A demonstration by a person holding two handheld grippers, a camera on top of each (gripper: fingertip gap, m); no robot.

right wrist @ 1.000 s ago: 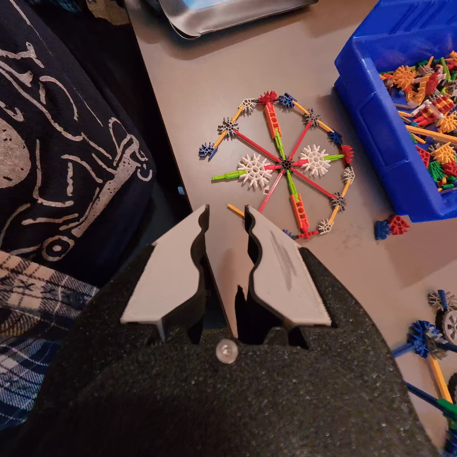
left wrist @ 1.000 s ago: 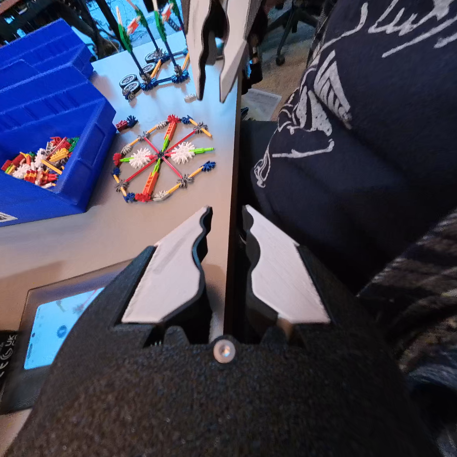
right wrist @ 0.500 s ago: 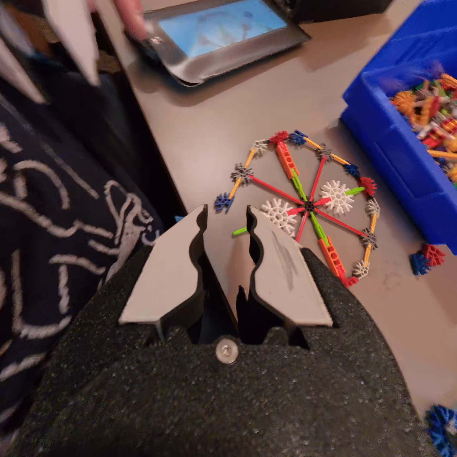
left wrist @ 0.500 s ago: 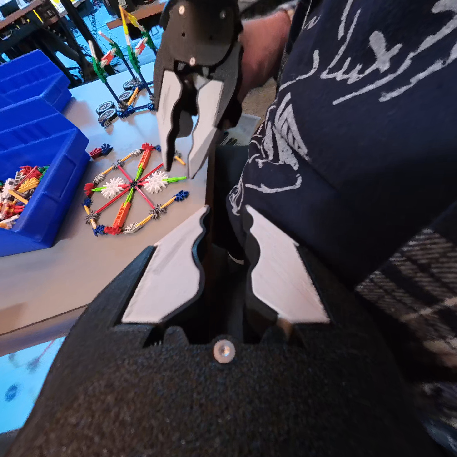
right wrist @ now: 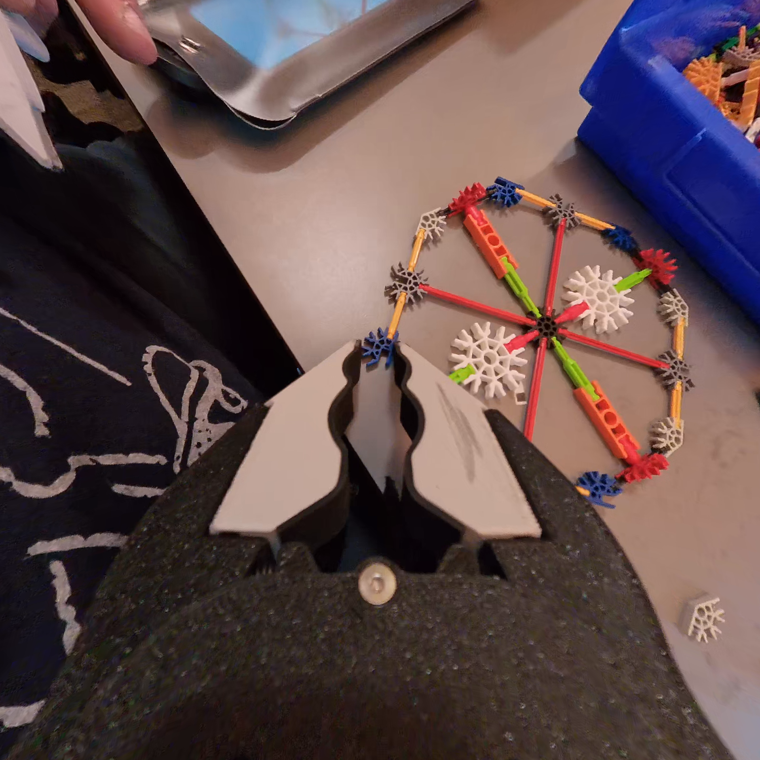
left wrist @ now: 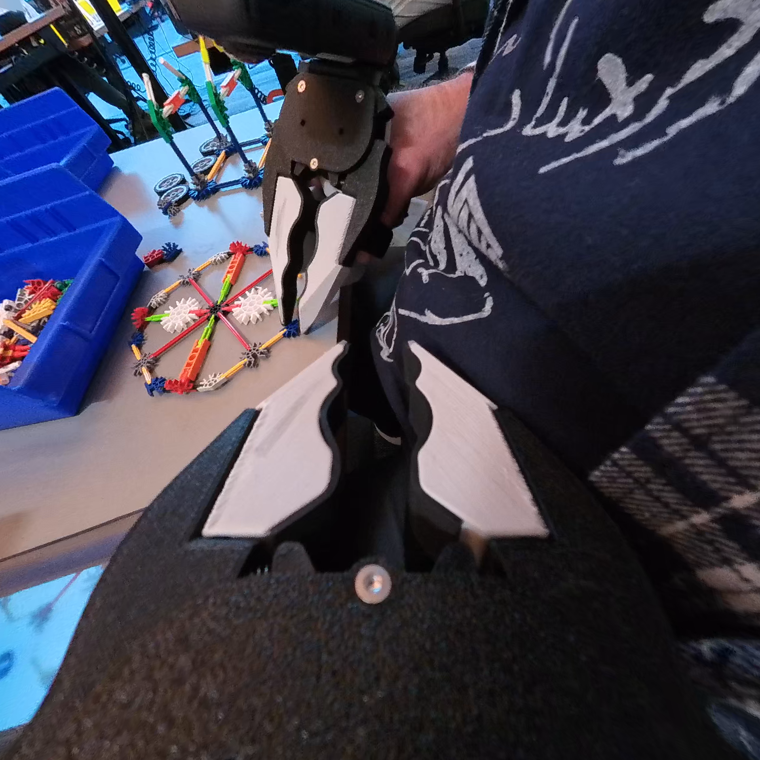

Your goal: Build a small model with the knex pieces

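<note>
A flat wheel of coloured rods and connectors (right wrist: 547,325) lies on the grey table (right wrist: 329,205) near its edge. Its open rim ends in a blue connector (right wrist: 378,347). My right gripper (right wrist: 376,346) is down at the table with its fingertips closed on both sides of this blue connector. The left wrist view shows the same: the right gripper (left wrist: 294,325) stands upright over the wheel (left wrist: 214,308). My left gripper (left wrist: 377,349) is open and empty, off the table edge, in front of a person's dark sweatshirt (left wrist: 575,246).
A blue bin (left wrist: 82,288) of loose pieces stands beside the wheel, also in the right wrist view (right wrist: 678,144). A tablet (right wrist: 288,61) lies near the edge. A loose grey connector (right wrist: 705,625), a red-and-blue pair (left wrist: 160,255) and a wheeled model (left wrist: 205,164) sit nearby. To the wheel (left wrist: 214,308): right tips about 7 centimeters, left tips about 20 centimeters.
My right gripper came down to the wheel's rim and its fingers narrowed onto the blue connector. My left gripper drew back off the table edge and stayed open.
</note>
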